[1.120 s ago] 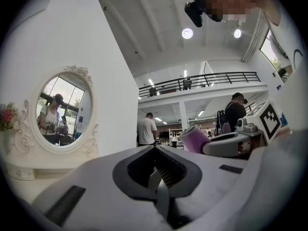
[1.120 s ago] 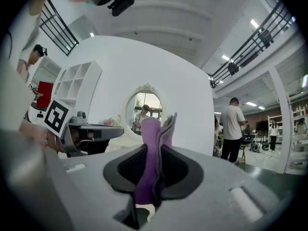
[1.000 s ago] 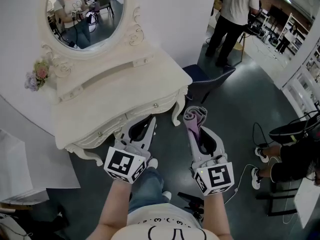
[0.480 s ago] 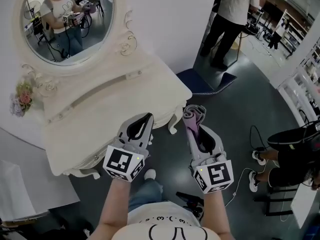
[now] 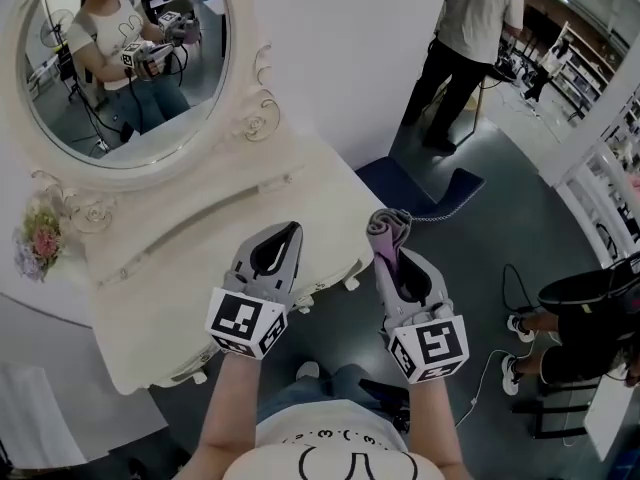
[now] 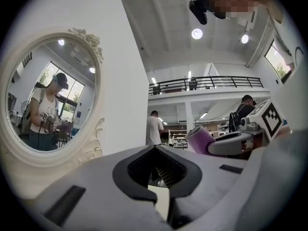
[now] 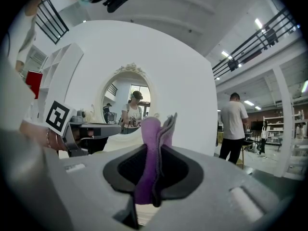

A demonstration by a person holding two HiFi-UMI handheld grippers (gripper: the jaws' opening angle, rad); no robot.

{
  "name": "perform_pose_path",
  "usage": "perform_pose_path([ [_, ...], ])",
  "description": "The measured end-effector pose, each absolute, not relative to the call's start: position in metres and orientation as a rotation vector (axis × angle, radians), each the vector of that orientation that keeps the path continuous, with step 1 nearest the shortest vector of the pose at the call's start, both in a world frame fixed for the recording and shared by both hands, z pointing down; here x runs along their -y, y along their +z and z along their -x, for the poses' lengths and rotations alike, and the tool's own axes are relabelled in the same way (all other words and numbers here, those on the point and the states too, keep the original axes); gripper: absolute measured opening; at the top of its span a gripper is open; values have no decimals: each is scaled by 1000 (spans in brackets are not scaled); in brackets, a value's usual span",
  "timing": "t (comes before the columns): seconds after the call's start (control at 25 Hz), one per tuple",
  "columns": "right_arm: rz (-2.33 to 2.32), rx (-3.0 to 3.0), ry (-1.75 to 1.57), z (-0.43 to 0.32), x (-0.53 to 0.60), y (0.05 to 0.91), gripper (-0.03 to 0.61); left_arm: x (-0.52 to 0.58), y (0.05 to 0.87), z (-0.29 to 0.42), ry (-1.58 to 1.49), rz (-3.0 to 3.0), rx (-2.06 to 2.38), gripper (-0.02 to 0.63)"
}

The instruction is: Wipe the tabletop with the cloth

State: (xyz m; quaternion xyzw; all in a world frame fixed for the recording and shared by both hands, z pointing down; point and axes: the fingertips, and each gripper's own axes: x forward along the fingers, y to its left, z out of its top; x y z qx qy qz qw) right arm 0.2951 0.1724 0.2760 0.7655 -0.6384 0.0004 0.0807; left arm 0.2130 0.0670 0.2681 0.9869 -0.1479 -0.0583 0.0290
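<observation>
The white dressing tabletop [image 5: 190, 268] lies below and left of my hands in the head view. A folded purple cloth [image 5: 388, 232] sticks up from my right gripper [image 5: 391, 243], which is shut on it and hangs just off the table's right front corner, over the floor. In the right gripper view the cloth [image 7: 150, 138] fills the jaw gap. My left gripper [image 5: 284, 236] is shut with nothing in it, its tips over the table's front edge. From the left gripper view, the left gripper [image 6: 155, 149] faces the mirror and the cloth [image 6: 199, 139] shows to the right.
An oval mirror [image 5: 120, 58] stands at the table's back, with a small flower bunch [image 5: 40, 240] at its left. A blue chair [image 5: 420, 190] sits beyond the table's right end. One person stands behind it [image 5: 470, 28]; another sits at the right [image 5: 585, 318]. Cables lie on the floor.
Both grippers have come forward toward the table; the left one now reaches over its front edge. The cloth stays held in the right gripper.
</observation>
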Motion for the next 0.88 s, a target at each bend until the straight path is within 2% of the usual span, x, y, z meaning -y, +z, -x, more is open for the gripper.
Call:
perform_pose_path([
  [0.48,-2251,1949,74,-357,-89,297,78,12,292,-236,-118,-3003,571,-2],
  [0.88,-2069,2037,93,-444,8,323,78,84,310,-307,-60,-2958,697,-2],
])
